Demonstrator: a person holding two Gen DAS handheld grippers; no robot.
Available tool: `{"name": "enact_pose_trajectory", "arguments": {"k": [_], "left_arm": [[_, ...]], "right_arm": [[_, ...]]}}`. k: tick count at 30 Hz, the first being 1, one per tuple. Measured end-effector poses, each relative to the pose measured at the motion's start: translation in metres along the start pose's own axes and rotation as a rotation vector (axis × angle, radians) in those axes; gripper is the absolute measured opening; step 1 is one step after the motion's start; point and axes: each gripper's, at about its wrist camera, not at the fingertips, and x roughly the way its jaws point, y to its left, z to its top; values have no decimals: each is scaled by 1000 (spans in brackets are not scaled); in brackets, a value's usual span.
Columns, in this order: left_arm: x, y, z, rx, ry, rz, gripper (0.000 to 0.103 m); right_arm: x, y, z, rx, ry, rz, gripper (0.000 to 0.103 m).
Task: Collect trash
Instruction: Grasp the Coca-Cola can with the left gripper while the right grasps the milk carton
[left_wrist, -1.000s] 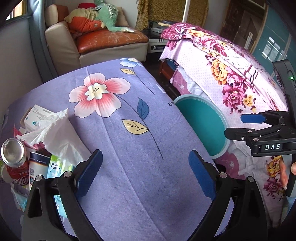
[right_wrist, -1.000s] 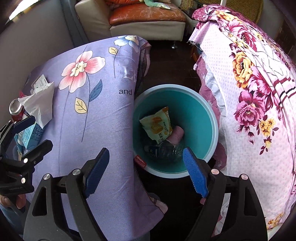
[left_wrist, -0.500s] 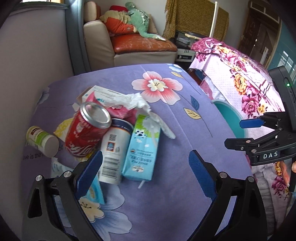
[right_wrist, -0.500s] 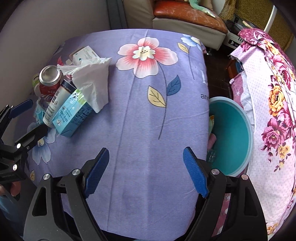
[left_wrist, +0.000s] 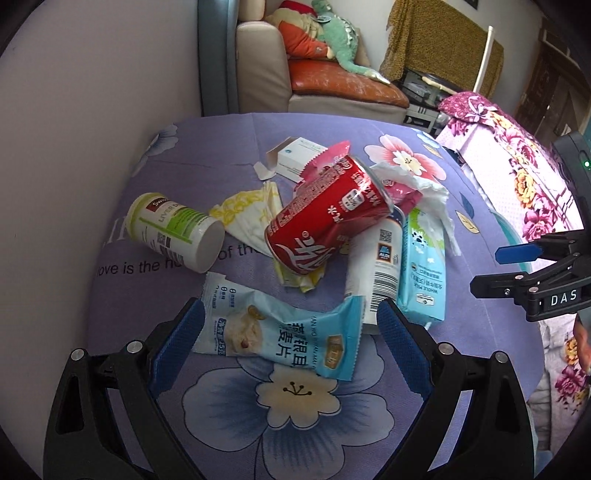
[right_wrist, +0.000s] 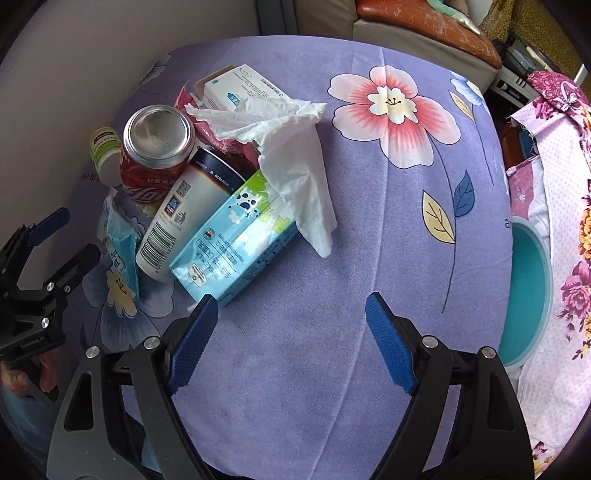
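I hold both tools wide and empty: left tool (left_wrist: 288, 332) straddles the snack packet (left_wrist: 280, 336), right tool (right_wrist: 291, 332) beside the milk carton (right_wrist: 232, 251).

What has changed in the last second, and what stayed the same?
Both hand-held grippers swung away from the teal bin toward the trash pile. The left hand-held gripper now brackets the blue snack wrapper; the right hand-held gripper hangs beside the milk carton. Both remained open and empty. The red can, tissue and other trash did not move.
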Motion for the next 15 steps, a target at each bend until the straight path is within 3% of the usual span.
{"name": "enact_pose_trajectory", "arguments": {"k": [8, 15], "left_arm": [[22, 10, 14, 61, 12, 29, 94], [42, -3, 40, 189, 11, 18, 94]], "right_arm": [[26, 9, 31, 80, 26, 22, 78], [44, 6, 49, 142, 42, 49, 78]]}}
